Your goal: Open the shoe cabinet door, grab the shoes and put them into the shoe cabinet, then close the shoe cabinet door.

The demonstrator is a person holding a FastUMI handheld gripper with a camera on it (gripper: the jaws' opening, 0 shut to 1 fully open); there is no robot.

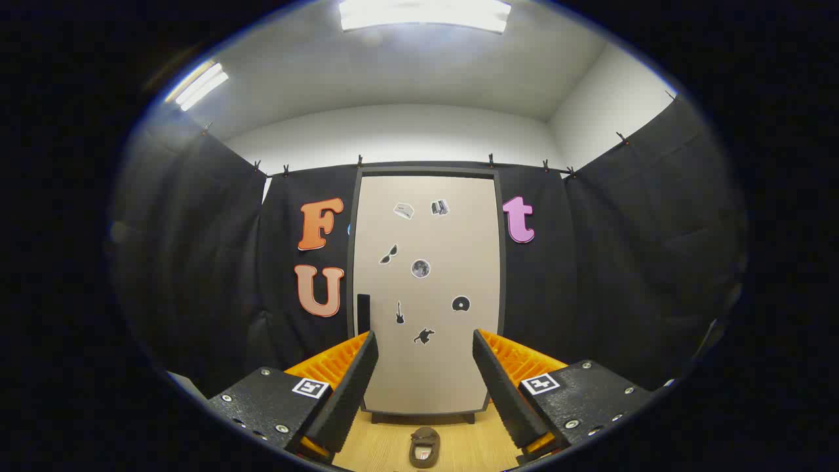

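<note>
While the shoe cabinet (pixel 426 288) stands shut against the booth's back wall, the hand-held gripper (pixel 425 377) is held square to it with its fingers (pixel 347 387) spread wide and nothing between them. The cabinet door (pixel 429 367) fills the gap between the fingers and lies beyond their tips, clearly apart from them; no contact is made.

The door is a pale, tall panel in a dark frame, flush and closed on all visible edges. A dark vertical handle (pixel 363 313) sits at the door's left edge, roughly level with the left fingertip and just above it. Its placement suggests that the door hinges on the right side and swings from the left, though the hinges themselves are not visible. Several small stickers (pixel 421 268) are scattered over the door face.

One brown shoe (pixel 425 447) lies on the wooden floor (pixel 380 452) in front of the cabinet's foot, on the near side of it and below the gap between the fingers. Only part of it is seen; whether a second shoe lies beside it cannot be told.

Judgement: the task stands at its first step, the door not yet opened. The central, open stance appears to be a lining-up posture. Reaching the handle would call for a shift towards the door's left edge.
</note>
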